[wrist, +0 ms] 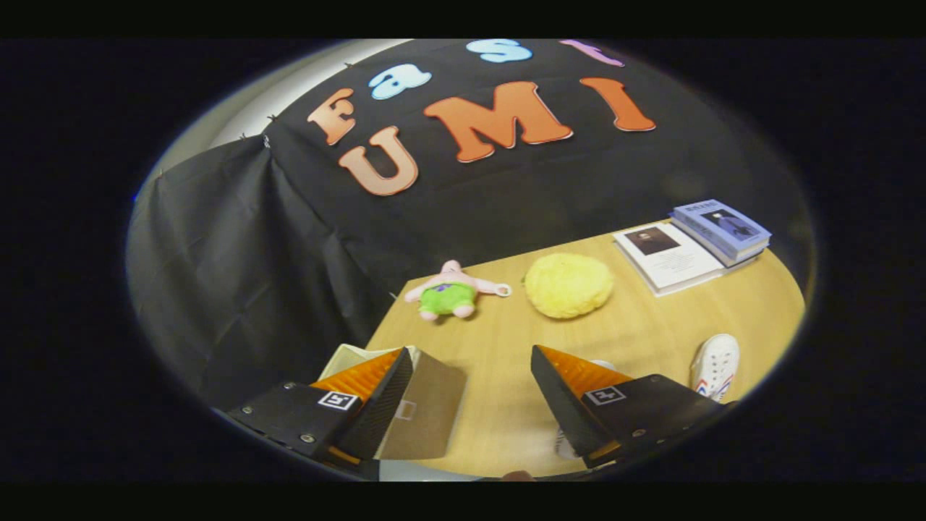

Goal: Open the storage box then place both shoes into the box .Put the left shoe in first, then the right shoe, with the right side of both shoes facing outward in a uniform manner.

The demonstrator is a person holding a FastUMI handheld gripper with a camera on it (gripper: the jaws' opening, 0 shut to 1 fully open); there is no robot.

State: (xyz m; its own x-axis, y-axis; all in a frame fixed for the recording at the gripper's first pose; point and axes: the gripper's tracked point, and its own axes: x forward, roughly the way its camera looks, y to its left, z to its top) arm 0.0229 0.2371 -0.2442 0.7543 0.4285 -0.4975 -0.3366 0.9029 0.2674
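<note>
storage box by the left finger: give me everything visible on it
The storage box looks like brown cardboard, with a paler, cream-looking part showing behind the finger. A flat brown panel faces the camera, tilted, with a small pale rectangular tab or cutout near its middle. It sits at the near corner of the wooden table, right beside one finger of the open gripper, which hides part of it. Contact between the two cannot be judged. Whether the lid is open is unclear.

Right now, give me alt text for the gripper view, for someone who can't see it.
The gripper hangs open over a wooden table, holding nothing. A box lies by one finger, a white shoe past the other. Beyond them lie a plush toy, a yellow puff and books.
</note>
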